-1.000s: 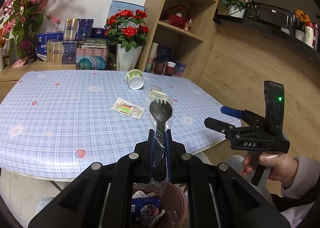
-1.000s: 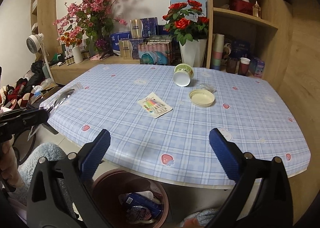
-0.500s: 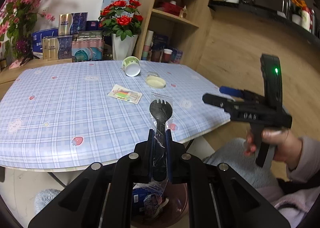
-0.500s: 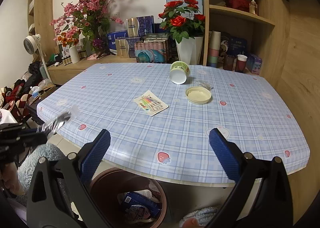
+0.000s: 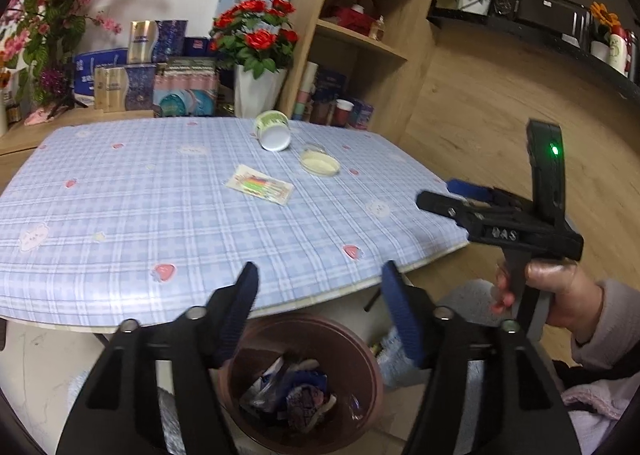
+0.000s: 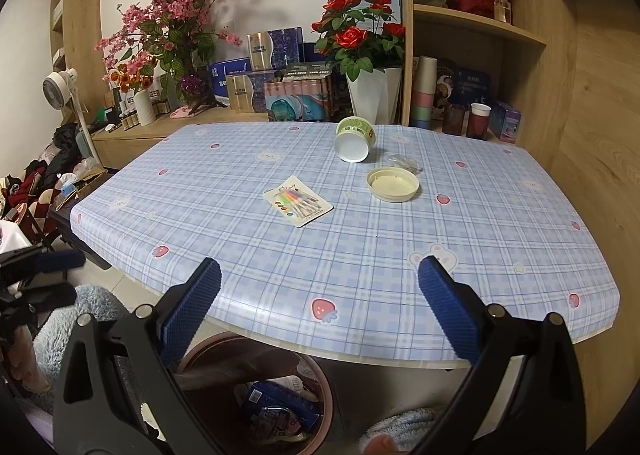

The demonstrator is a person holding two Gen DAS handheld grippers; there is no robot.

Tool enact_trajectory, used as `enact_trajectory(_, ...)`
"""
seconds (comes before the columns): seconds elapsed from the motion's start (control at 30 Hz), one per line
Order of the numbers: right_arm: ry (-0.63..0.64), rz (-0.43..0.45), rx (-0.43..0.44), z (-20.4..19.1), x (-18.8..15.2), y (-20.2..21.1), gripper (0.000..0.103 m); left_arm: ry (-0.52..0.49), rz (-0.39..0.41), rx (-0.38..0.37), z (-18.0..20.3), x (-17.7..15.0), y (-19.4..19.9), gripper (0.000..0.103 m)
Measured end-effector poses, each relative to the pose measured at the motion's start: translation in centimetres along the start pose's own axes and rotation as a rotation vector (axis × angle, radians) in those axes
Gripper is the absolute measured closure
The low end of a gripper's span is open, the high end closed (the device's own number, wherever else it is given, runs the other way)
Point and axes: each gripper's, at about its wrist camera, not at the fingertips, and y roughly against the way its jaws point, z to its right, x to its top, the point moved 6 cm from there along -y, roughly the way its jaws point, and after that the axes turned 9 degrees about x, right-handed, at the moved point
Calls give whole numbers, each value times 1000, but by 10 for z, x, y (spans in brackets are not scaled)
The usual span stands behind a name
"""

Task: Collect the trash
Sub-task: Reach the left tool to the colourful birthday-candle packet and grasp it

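Two grippers spread wide and empty, left gripper (image 5: 316, 311) above bin (image 5: 362, 351), right gripper (image 6: 320, 307), table (image 6: 400, 255) bearing cup (image 6: 354, 138) at 12 o'clock, lid (image 6: 393, 184), card (image 6: 298, 206).

Both tools spread wide, nothing held

My left tool (image 5: 318, 309) has its blue pads apart with nothing between them; my right tool (image 6: 320, 309) is equally spread, and my right hand (image 5: 548, 295) grips its handle, held upright beside the left.
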Motion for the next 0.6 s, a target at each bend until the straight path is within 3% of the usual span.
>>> enact_trajectory(0.17,1,-4,-9,2,-2,-2,6,41,39,104,-23,19,-1,14)
enact_trajectory(0.37,-14,-1,-24,8,-3,-2,6,102,70,203,-54,43,-4,10)
enact_trajectory(0.6,-47,3,-35,17,-2,-2,6,108,112,263,-74,66,-1,9)
